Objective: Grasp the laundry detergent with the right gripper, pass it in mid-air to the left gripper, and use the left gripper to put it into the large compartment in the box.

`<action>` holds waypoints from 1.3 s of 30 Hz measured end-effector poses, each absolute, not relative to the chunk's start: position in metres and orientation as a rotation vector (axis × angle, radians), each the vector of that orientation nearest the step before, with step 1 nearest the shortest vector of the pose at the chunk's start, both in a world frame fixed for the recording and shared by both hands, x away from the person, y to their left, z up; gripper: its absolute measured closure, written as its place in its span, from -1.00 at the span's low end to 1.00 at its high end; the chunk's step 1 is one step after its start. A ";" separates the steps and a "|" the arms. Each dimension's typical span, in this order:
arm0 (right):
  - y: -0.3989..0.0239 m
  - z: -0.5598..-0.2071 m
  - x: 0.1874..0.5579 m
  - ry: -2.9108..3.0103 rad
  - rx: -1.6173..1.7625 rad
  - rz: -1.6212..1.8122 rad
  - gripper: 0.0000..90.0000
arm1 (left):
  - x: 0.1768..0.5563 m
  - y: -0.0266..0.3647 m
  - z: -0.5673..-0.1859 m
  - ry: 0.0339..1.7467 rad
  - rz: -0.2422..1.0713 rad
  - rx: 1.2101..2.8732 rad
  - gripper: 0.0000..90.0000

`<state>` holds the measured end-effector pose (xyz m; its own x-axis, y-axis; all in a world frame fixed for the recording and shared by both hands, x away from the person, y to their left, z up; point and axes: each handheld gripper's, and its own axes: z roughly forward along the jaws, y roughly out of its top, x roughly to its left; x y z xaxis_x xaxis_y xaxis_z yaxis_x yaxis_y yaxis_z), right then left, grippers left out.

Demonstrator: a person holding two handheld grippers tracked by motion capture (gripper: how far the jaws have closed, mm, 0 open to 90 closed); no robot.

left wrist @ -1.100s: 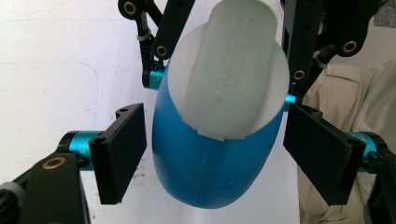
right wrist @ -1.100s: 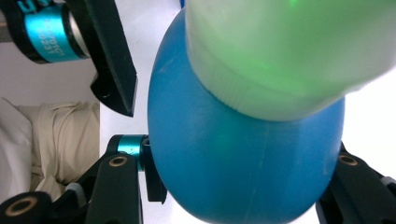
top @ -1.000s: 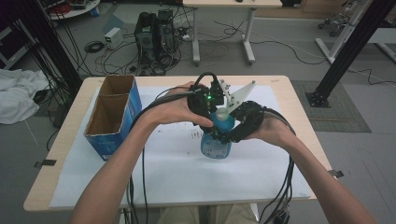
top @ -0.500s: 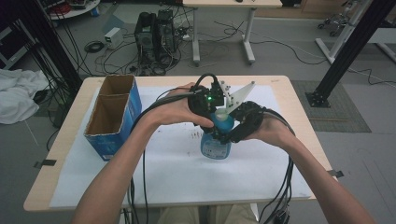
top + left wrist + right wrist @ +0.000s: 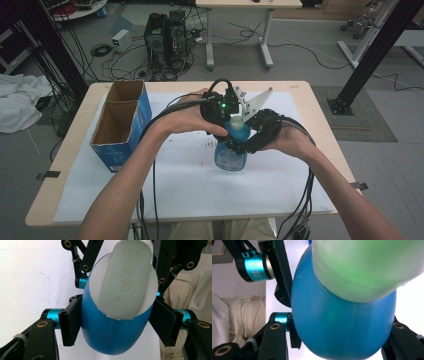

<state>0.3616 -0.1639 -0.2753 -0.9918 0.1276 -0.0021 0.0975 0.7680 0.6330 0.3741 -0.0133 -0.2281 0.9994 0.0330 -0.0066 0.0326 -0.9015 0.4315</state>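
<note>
- Little has moved since the earlier frames: both grippers stay clamped on the blue bottle (image 5: 231, 150) at centre frame, which now sits a touch lower over the sheet.
- Left gripper (image 5: 223, 112): jaws pressed on either flank of the bottle's upper body; the left gripper view shows black pads (image 5: 70, 320) flush against the blue plastic, white cap (image 5: 127, 272) above.
- Right gripper (image 5: 252, 132): closed on the same bottle from the opposite side; the right gripper view shows blue shoulder (image 5: 342, 322) between its jaws, pale cap (image 5: 367, 267) tinted green.
- Bottle stands upright, its base at or near the white paper sheet (image 5: 190, 190); contact cannot be told.
- Surface: light wooden table (image 5: 65, 165), mostly covered by the sheet, with faint dark smudges left of the bottle.
- Blue cardboard box (image 5: 120, 125), open-topped with two compartments, stands at middle left of the frame, well apart from the bottle.
- Room: grey floor; computer tower (image 5: 162, 32) and tangled cables at upper centre; second table's legs (image 5: 265, 37) behind; black frame post (image 5: 375, 47) upper right; white cloth (image 5: 17, 102) at left edge.
</note>
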 end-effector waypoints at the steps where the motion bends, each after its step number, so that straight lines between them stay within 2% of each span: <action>1: -0.164 -0.275 0.362 2.908 0.185 1.035 0.01 | 0.374 -0.013 -0.228 0.045 -0.002 2.696 -0.29; 15: -0.164 -0.276 0.361 2.916 0.200 1.038 0.01 | 0.375 -0.013 -0.230 0.053 0.010 2.706 -0.20; 39: -0.166 -0.278 0.361 2.919 0.203 1.059 -0.09 | 0.372 -0.016 -0.234 0.072 0.027 2.725 -0.19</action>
